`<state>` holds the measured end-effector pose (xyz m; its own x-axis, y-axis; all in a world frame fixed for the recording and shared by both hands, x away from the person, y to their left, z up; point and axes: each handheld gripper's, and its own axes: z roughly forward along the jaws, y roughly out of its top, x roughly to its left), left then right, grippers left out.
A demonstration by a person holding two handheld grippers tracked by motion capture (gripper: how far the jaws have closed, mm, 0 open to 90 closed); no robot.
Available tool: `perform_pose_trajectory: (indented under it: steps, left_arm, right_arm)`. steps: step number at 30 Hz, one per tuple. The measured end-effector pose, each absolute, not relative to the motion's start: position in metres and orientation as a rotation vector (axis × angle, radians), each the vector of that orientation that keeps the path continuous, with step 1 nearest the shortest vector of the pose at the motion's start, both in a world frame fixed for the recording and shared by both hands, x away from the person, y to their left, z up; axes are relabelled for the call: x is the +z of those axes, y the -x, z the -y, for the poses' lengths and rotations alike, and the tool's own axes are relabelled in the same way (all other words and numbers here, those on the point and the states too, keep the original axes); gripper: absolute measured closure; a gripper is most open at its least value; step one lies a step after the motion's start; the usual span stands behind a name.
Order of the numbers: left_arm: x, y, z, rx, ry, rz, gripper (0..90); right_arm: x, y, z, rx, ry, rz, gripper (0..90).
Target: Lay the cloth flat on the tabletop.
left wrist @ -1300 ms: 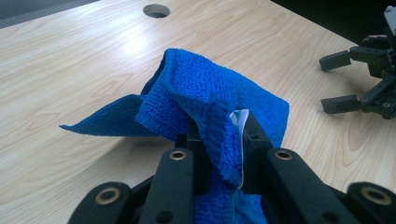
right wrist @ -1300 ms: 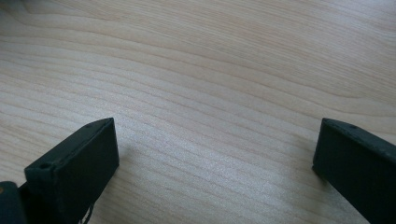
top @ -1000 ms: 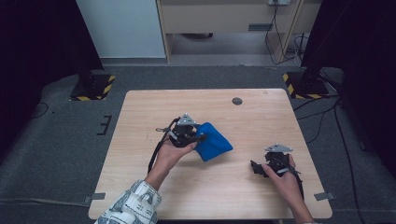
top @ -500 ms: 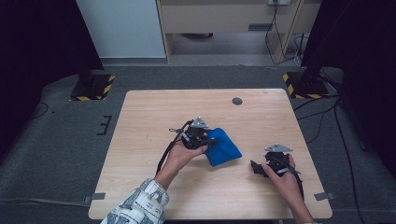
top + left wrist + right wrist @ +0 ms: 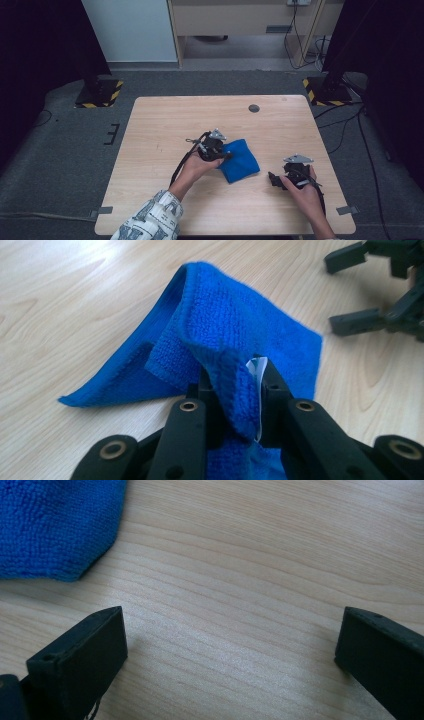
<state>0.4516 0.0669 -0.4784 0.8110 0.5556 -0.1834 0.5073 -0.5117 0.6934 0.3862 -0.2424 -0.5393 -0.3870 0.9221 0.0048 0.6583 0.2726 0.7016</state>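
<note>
I count one blue microfibre cloth (image 5: 240, 160) and two hand-held grippers on my feed. The cloth lies a little right of the middle of the wooden counter (image 5: 160, 130), partly folded, one fold lifted off the wood. My left hand-held gripper (image 5: 220, 152) sits at the cloth's left edge, clamped on that raised fold; a white label (image 5: 256, 366) shows between its jaws beside the pinched cloth (image 5: 235, 340). My right hand-held gripper (image 5: 274, 180) rests on the counter to the right of the cloth, near but apart from it, jaws spread wide with bare wood between them. A small dark round disc (image 5: 254, 108) sits behind the cloth near the counter's far edge. Grey carpet (image 5: 65, 150) surrounds the counter, with two black stands on yellow-striped feet (image 5: 100, 95) behind it.
</note>
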Motion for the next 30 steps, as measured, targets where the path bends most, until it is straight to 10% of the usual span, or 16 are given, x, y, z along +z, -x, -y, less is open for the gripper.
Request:
perform_pose_trajectory:
  steps: [10,18,30]
  left_arm:
    - [-0.494,-0.46,-0.071,0.107,-2.258,-0.81,72.6]
    - [-0.498,-0.458,-0.076,0.176,-2.211,-0.837,29.6]
    - [-0.479,-0.444,-0.091,0.246,-2.136,-0.823,12.6]
  right_arm:
    - [-0.539,-0.386,0.242,0.884,-1.425,-2.143,1.5]
    - [-0.532,-0.385,0.238,0.916,-1.338,-2.16,7.8]
    - [-0.508,-0.379,0.229,1.028,-1.217,-2.115,23.1]
